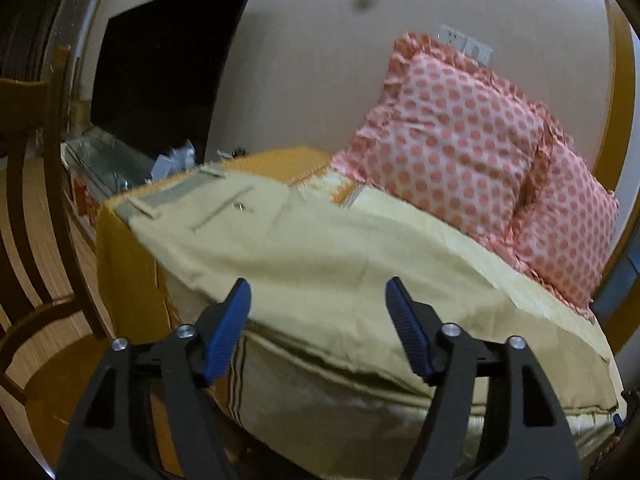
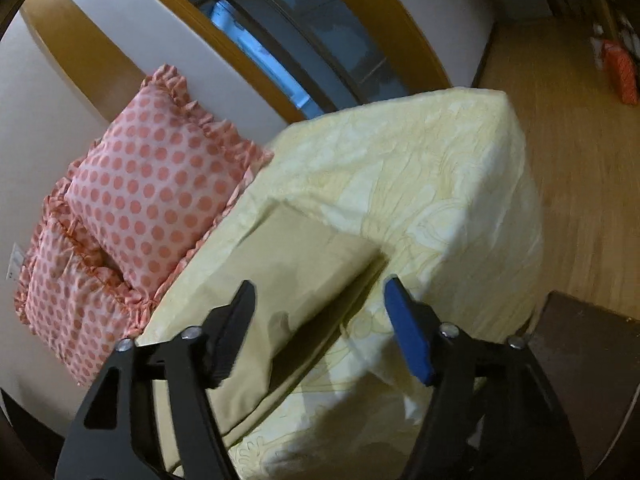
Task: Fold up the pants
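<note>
Beige pants (image 1: 304, 248) lie flat along a bed covered with a pale yellow sheet (image 1: 520, 304). The waistband with belt loops and a back pocket is at the far left end. In the right wrist view the leg end of the pants (image 2: 288, 280) lies on the sheet (image 2: 420, 184). My left gripper (image 1: 318, 300) is open and empty just above the near edge of the pants. My right gripper (image 2: 320, 300) is open and empty over the leg hems.
Two pink polka-dot pillows (image 1: 460, 152) lean on the wall behind the pants; they also show in the right wrist view (image 2: 152, 188). A wooden chair (image 1: 36, 240) stands left of the bed. A dark screen (image 1: 160, 68) and glass shelf are beyond. Wooden floor (image 2: 580, 184) lies right of the bed.
</note>
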`<state>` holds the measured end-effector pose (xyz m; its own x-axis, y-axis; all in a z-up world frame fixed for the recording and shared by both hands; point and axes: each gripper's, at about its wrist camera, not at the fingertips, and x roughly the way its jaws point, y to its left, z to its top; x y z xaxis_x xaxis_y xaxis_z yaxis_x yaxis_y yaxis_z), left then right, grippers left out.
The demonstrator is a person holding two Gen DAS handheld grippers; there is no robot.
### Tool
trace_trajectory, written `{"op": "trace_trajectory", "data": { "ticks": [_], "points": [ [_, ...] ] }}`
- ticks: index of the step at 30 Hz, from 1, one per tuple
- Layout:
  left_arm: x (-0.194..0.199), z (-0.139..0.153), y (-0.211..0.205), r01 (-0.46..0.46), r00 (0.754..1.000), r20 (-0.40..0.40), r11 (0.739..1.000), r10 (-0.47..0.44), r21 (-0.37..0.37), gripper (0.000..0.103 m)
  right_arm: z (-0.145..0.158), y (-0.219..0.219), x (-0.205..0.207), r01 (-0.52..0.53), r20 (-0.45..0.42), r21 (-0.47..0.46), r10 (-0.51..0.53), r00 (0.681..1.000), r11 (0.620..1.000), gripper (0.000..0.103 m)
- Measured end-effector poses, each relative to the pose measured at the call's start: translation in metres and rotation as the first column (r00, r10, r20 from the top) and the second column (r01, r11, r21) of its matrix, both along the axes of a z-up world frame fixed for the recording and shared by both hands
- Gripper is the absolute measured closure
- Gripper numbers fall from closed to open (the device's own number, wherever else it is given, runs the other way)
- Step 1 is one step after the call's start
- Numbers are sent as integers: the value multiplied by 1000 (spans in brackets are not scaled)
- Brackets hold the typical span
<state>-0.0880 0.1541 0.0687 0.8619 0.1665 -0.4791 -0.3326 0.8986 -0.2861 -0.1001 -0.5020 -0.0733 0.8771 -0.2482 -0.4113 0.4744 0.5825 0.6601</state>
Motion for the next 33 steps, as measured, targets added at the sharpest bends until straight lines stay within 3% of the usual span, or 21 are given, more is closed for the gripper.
{"op": "trace_trajectory", "data": {
  "ticks": [1,3,5,6,11,14,17,18,19,20,21,22,23,24,25,26,27,28,30,32,33],
  "points": [
    [2,0,1,-4,1000,-5,1000,4,4,30,-2,3,4,-34,4,7,34,999,999,52],
    [10,-3,3,-2,1000,-21,1000,2,-4,30,-1,13,7,-52,-1,-28,52,999,998,56],
    [17,-9,6,-2,999,-41,1000,1,-22,30,-5,14,14,-105,5,-21,105,994,994,90],
    [20,-13,8,-5,999,-52,1000,3,-30,30,-7,12,18,-119,21,-16,119,993,993,95],
    [18,-26,24,-46,997,-68,997,42,-61,26,33,40,44,-216,85,-168,233,969,962,98],
    [14,-28,35,-91,995,-52,993,87,-74,23,78,97,66,-370,138,-294,422,896,881,98],
    [11,-32,44,-119,992,-57,989,114,-93,22,110,180,89,-558,168,-382,649,742,737,98],
    [11,-34,46,-125,991,-59,987,120,-102,22,117,223,99,-636,155,-414,739,656,651,98],
    [10,-37,50,-133,990,-63,984,127,-115,22,118,249,106,-679,143,-425,786,602,598,98],
    [9,-39,52,-141,989,-67,982,133,-126,22,116,290,114,-747,115,-435,854,507,503,98],
    [9,-40,54,-143,989,-68,981,135,-132,22,112,317,119,-784,81,-438,887,454,441,98],
    [7,-43,59,-149,988,-71,978,140,-146,22,102,355,125,-832,-5,-440,926,378,337,98],
    [6,-45,61,-151,987,-72,976,141,-155,22,93,379,128,-860,-78,-436,941,329,264,97],
    [5,-47,64,-148,988,-72,975,137,-167,22,77,412,131,-900,-204,-410,947,250,149,96],
    [5,-49,69,-142,989,-73,972,131,-187,22,63,431,132,-925,-285,-374,939,191,74,92],
    [4,-51,72,-137,989,-73,971,125,-197,22,52,442,130,-939,-335,-342,930,149,27,88],
    [4,-53,76,-132,990,-72,969,119,-211,22,45,448,123,-944,-360,-329,925,123,-2,76],
    [5,-55,80,-133,990,-73,966,119,-224,22,45,445,114,-938,-345,-347,930,125,-3,60],
    [8,-58,87,-131,991,-66,958,118,-254,22,53,430,107,-916,-283,-397,943,176,51,43],
    [11,-61,94,-126,992,-50,946,117,-299,22,59,415,108,-894,-236,-428,940,248,128,43],
    [13,-62,97,-131,991,-46,941,123,-312,22,57,411,115,-892,-269,-424,918,291,159,43]
  ]
}}
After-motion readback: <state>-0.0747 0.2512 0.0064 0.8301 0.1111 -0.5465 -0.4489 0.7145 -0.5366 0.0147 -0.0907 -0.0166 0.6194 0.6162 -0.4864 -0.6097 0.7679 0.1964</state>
